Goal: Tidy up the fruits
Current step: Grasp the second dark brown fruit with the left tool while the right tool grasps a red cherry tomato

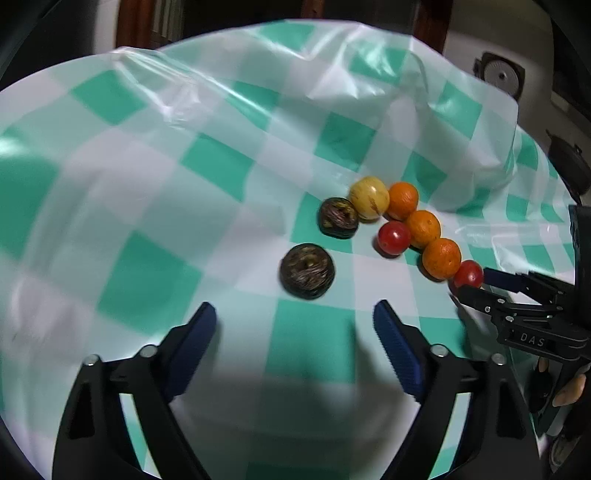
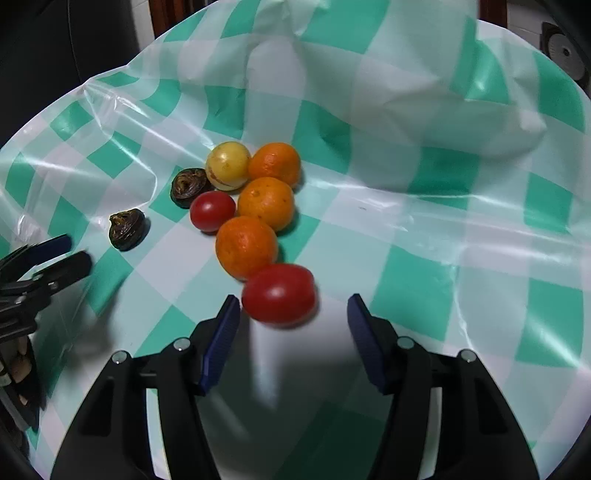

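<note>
We hold both grippers spread and empty, the right gripper (image 2: pixel 293 321) just short of the near tomato (image 2: pixel 279 293) at twelve o'clock, likely to group reds, while the left gripper (image 1: pixel 295 332) faces a dark fruit (image 1: pixel 307 270) at twelve.

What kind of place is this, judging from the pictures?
Probably a home dining table: a green-checked plastic tablecloth covers it, loose fruits like an orange lie on it, and dark wooden chair backs stand behind.
</note>
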Demonstrator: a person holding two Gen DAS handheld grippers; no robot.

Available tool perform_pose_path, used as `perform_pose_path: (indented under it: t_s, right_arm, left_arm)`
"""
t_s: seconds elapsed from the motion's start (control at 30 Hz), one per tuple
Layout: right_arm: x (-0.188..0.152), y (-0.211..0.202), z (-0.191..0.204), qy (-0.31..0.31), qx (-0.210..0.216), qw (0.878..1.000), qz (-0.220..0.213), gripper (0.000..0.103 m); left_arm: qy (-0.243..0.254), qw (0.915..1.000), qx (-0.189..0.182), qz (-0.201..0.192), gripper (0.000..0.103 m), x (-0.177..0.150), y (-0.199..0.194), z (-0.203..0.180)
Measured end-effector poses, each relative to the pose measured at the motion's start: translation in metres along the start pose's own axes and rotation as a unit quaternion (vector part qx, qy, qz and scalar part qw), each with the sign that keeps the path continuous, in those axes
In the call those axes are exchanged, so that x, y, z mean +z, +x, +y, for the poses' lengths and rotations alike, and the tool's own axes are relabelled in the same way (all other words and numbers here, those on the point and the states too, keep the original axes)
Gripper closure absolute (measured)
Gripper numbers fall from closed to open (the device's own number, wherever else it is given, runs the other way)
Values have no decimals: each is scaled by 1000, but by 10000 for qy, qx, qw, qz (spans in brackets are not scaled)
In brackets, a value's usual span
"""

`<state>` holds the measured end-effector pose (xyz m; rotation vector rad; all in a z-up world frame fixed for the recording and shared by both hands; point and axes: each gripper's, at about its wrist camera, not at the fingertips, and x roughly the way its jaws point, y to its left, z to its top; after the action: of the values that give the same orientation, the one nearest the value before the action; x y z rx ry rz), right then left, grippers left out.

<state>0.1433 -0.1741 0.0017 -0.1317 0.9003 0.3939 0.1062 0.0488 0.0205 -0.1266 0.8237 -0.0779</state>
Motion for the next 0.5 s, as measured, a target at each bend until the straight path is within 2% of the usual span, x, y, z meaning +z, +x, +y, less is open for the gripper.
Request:
perform_pose_path:
  t_s: [0.13, 0.2, 0.27, 0.33, 0.4, 0.5]
  right_arm:
    - [5, 9, 12, -335, -35, 9994, 94, 42]
    - [7, 12, 15, -382, -37, 9992, 98, 44]
    - [9, 14, 13, -314, 13, 9994, 110, 45]
    - [10, 15, 10, -208, 7, 9997, 82, 51]
    - [10, 16, 9, -173, -15, 9998, 60, 55]
    - [12, 18, 10, -178, -20, 9998, 48, 57]
  left_arm:
    - [35, 9996, -25, 286, 38, 9, 21, -2]
    - [22, 9996, -15, 284, 39, 13, 25, -1]
    - [78, 9995, -3, 319, 42, 18, 31, -2]
    - [208, 9989, 32, 424, 50, 21, 38, -5]
    - [351, 9982, 118, 466, 53, 23, 43, -11]
    - [532, 9970, 277, 496, 60, 23, 47, -17]
